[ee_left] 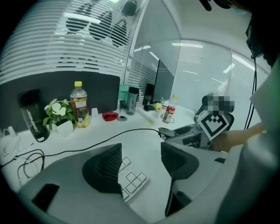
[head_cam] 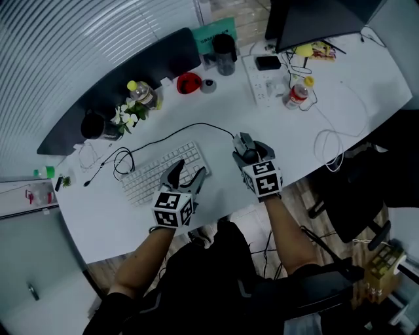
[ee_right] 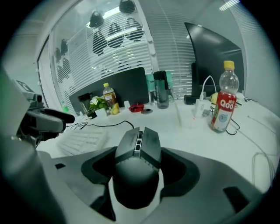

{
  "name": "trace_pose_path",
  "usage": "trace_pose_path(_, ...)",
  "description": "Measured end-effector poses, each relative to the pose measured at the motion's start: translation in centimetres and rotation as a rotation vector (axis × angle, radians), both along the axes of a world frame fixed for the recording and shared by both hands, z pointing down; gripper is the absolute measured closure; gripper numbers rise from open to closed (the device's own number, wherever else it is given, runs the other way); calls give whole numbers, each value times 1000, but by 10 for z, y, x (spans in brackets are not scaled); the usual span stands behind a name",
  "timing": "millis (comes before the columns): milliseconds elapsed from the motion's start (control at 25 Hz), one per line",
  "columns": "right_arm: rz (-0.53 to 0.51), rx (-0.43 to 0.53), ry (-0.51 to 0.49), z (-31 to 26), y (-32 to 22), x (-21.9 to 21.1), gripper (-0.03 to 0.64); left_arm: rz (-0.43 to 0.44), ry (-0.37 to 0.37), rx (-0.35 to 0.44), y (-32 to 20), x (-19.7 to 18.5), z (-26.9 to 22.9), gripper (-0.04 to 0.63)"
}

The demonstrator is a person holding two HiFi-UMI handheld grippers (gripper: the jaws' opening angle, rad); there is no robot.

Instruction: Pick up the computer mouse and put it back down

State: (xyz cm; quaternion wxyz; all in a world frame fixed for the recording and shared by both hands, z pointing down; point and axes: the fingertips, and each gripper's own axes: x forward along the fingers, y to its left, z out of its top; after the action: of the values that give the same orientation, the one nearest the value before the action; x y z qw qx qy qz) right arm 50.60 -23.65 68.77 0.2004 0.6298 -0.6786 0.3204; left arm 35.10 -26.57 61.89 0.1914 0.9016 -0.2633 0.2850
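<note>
White desk point(head_cam: 229, 105) carries the mouse point(ee_right: 139, 148), which sits between the jaws of your right gripper point(ee_right: 141, 175); they stand apart, with a gap on each side of it. Your left gripper point(ee_left: 141, 162) is spread wide too, empty, over a corner of the keyboard point(ee_left: 132, 180).

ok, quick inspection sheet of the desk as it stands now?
Surface: white desk, curved.
Job's things: computer mouse on the desk, between the right tool's jaws.
Clutter: keyboard, amber bottle, red-labelled bottle, red dish, flower pot, power strip.
Grippers: left tool open, over the keyboard; right tool open, jaws either side of the mouse, gaps showing.
Cables: black mouse cable; white cable looped near the desk edge.
Surroundings: monitor, window blinds.
</note>
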Motion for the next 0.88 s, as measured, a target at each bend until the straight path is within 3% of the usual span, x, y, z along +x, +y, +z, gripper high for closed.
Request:
trace_pose_path(360, 27, -73, 12, 37, 9, -2, 321, 4, -34, -16, 13, -10, 10, 310)
trace_pose_path(880, -33, -125, 119, 55, 15, -6, 318, -14, -34, -30, 18, -29, 12, 310)
